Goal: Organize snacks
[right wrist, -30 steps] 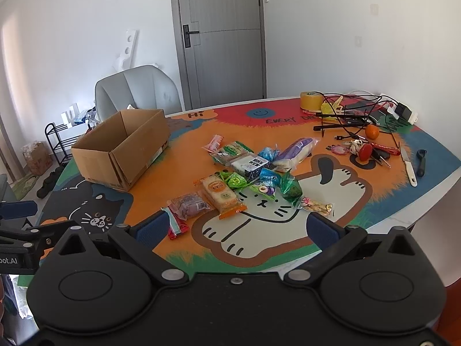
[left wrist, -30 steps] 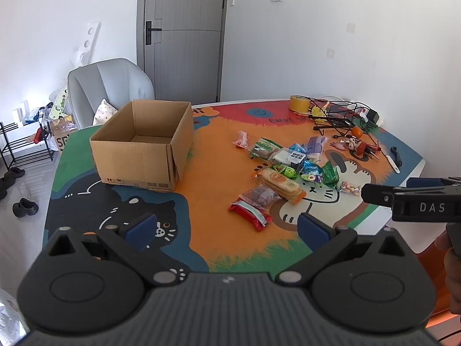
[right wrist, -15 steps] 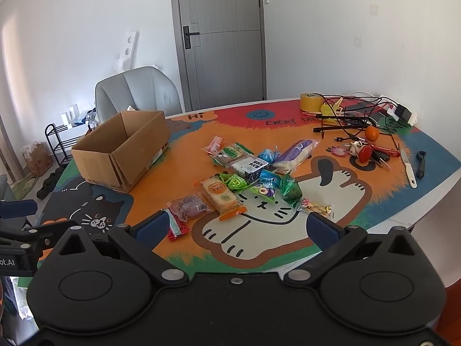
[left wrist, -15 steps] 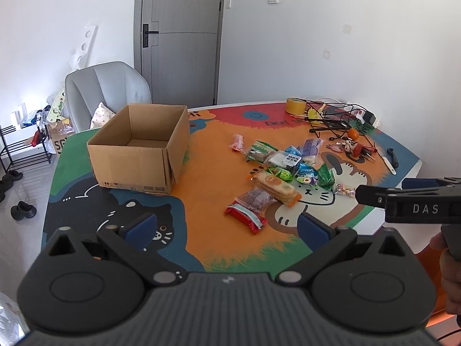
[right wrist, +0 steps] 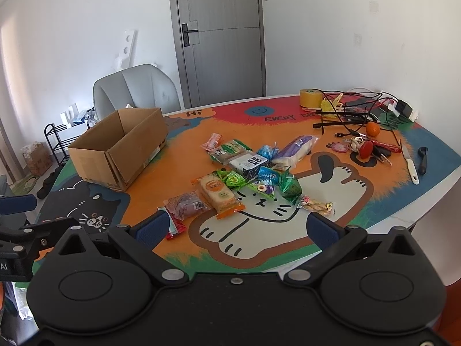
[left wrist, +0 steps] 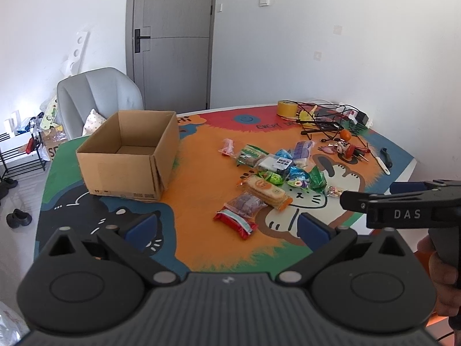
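Note:
Several wrapped snacks lie in a loose pile [left wrist: 268, 173] in the middle of the colourful table mat; the pile also shows in the right wrist view [right wrist: 245, 173]. An open, empty cardboard box [left wrist: 129, 155] stands to their left, also in the right wrist view [right wrist: 118, 147]. A red packet [left wrist: 234, 222] and an orange cracker pack [right wrist: 219, 193] lie nearest. My left gripper [left wrist: 226, 226] is open and empty, held back from the table's near edge. My right gripper [right wrist: 237, 229] is open and empty above the near edge.
At the far right of the table lie a roll of yellow tape [right wrist: 309, 97], tangled black cables [right wrist: 351, 112], an orange [right wrist: 373, 129], keys, and a knife [right wrist: 410, 163]. A grey chair [left wrist: 98, 98] stands behind the box. A shoe rack [left wrist: 17, 155] stands at the left.
Both grippers have shifted only slightly; the left view has drawn back a little from the table. Nothing on the table has moved.

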The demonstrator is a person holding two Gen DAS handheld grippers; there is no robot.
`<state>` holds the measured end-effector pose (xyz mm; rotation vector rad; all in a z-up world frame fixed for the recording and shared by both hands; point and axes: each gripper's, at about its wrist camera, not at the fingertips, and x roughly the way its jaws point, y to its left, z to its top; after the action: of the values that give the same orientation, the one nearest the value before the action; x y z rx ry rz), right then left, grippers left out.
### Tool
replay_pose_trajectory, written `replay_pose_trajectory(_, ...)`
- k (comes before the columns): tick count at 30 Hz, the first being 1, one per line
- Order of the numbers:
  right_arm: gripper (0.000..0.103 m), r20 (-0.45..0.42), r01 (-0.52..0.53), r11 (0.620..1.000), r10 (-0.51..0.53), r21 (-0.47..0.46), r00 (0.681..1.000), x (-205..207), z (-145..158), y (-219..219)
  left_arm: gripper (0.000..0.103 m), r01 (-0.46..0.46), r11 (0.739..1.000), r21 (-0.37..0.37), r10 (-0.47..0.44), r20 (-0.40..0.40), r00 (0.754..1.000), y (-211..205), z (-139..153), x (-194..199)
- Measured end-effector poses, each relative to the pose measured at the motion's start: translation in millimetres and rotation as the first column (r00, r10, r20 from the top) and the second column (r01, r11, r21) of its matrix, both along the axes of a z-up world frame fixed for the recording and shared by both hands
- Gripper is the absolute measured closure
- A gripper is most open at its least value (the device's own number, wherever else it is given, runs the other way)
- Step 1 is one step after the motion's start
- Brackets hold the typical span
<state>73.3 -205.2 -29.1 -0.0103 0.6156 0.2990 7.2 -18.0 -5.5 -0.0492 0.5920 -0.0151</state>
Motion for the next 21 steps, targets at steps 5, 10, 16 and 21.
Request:
replay_pose_trajectory(5,0.0,0.003,0.012,1.0,-0.012,0.006,1.0,6.0,-6.3,-2.9,0.0,0.01,1.0,-0.012,-0.01,0.015,1.0,-4.4,-5.8,7.4)
replay_pose_trajectory(10,0.0,-0.004,0.036,0.999,-0.036,0.004,0.999,17.6,-19.7,-9.1,0.001,0.009,1.0,-0.015,-0.008,0.013,1.0,-7.0,-17.3,20.9)
replay_pose_trajectory(16,0.0,-0.032,0.045,0.999,-0.045,0.013,0.999,36.2,-39.5,-22.6,0.001,0.008,1.0,-0.026,-0.008,-0.019,1.0,-9.6,-34.5,40.8)
replay_pose_trajectory(21,0.0,-0.017,0.057,0.998,-0.057,-0.004,0.998,45.7,-54.8,-31.7,0.002,0.005,0.999,-0.034,-0.006,-0.045,0.999,-11.2,-51.1,55.0)
